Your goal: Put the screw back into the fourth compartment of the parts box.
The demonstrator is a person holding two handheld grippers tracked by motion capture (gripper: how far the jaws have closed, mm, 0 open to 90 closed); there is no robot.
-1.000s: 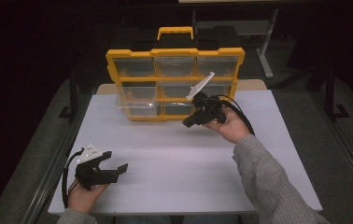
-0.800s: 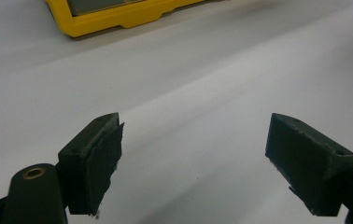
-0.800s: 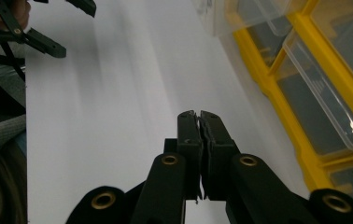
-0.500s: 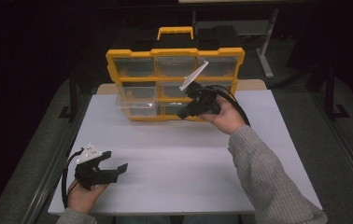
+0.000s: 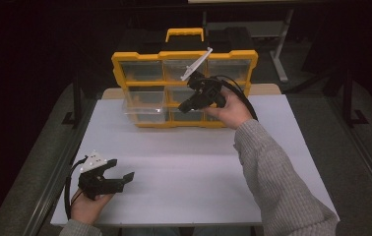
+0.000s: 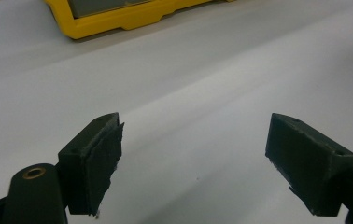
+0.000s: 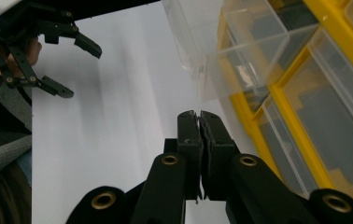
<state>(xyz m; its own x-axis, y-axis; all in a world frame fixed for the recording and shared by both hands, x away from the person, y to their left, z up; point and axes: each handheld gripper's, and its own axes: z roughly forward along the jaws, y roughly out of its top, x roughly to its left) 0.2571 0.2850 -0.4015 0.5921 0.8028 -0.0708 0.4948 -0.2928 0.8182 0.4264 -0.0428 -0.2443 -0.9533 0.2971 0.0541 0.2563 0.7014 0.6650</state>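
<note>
A yellow organizer (image 5: 184, 54) with clear drawers stands upright at the back of the white table (image 5: 199, 172). Its lower-left clear drawer (image 5: 144, 110) sticks out toward me. My right gripper (image 5: 183, 107) is raised in front of the organizer's middle rows, pointing down-left, jaws shut with nothing between them. In the right gripper view the shut tips (image 7: 200, 114) hang just below the pulled-out drawer (image 7: 221, 51), beside the yellow frame (image 7: 300, 140). My left gripper (image 5: 122, 169) rests low at the table's front left, open and holding nothing (image 6: 193, 135); it is also visible far off (image 7: 83, 72).
The organizer's bottom corner (image 6: 118, 21) lies well ahead of the left jaws, with bare white tabletop between. The table ends at dark floor on all sides. A grey-sleeved forearm (image 5: 277, 182) crosses the right half of the table.
The right hand has lifted its shut gripper up and a little left, from the organizer's bottom row to its middle rows. The left gripper has stayed put.
</note>
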